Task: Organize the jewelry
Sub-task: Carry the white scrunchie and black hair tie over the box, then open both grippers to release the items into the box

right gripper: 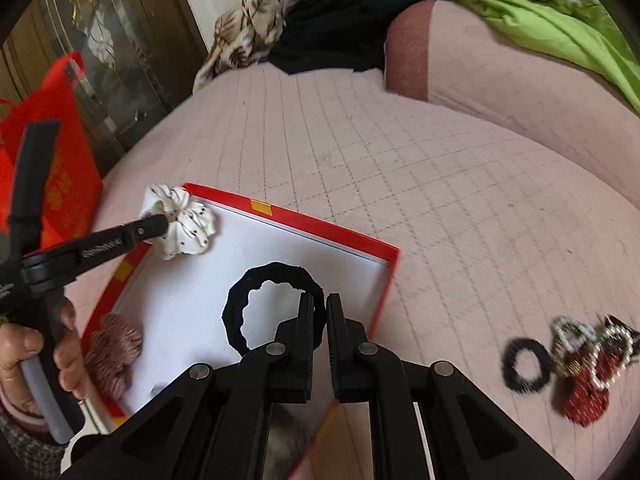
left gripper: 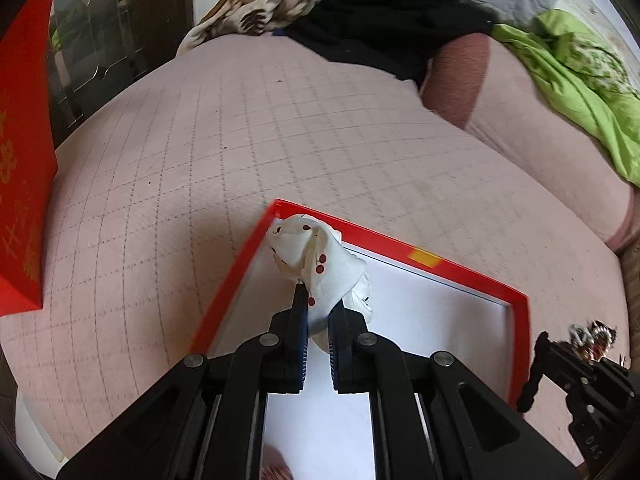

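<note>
— What's nearest you right now?

— My right gripper (right gripper: 318, 304), jaws nearly together and pinching the rim of the black hair tie (right gripper: 269, 307); that tie lies flat on the white floor of the red-edged box (right gripper: 394, 258), so I'd judge it wants only a clean let-go, straight up.

— And the left?

— My left gripper (left gripper: 318, 312) is clenched on the white cherry-print scrunchie (left gripper: 316, 258), over the box's far corner; lower it inside the rim before freeing it, clear of the pink knitted scrunchie (right gripper: 114, 350).

— Beyond that?

— The bed's quilt (right gripper: 440, 184); a small black tie (right gripper: 524, 366) and beaded pieces (right gripper: 592, 356) wait there, outside the box.
</note>
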`<state>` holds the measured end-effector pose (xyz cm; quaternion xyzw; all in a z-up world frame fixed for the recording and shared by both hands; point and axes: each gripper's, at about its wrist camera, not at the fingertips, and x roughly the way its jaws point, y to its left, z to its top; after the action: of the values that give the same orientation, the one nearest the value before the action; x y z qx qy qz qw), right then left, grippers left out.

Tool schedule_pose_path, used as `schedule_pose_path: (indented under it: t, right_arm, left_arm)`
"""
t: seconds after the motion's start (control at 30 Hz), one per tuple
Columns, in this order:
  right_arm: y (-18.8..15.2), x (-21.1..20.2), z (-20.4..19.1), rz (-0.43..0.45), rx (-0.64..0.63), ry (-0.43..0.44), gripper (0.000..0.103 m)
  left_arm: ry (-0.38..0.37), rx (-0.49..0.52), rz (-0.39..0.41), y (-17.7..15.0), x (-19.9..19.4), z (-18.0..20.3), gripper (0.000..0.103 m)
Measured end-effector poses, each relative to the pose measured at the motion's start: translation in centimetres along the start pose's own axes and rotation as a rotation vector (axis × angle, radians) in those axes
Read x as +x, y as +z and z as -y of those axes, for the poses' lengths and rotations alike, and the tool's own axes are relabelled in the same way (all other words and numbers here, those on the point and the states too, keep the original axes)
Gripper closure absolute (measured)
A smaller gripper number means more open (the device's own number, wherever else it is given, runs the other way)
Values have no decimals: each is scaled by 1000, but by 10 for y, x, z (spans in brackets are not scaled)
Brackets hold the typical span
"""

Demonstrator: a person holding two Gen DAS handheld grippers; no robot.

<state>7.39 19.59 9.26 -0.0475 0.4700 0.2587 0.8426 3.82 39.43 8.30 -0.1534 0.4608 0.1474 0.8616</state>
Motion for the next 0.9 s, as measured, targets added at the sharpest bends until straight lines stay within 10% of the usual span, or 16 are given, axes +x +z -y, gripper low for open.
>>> schedule_pose_path:
  t: [0.17,0.33,0.5,0.9]
  right_arm:
    - [6,22,0,-26,-8,-22,95]
    - [7,28,-2,-26,-19,-45,94]
    - [9,20,-2,6,-15,-69,58]
    - [-25,-46,23,55,51,-20,57]
  left_arm:
    - [-4,-11,-14,4,16,-9,94]
    - [-1,-29,-2,3,17,-12,70]
    - [-11,-53,18,0,5,-15,62]
    - [30,-21,109,-30,-69,10,52]
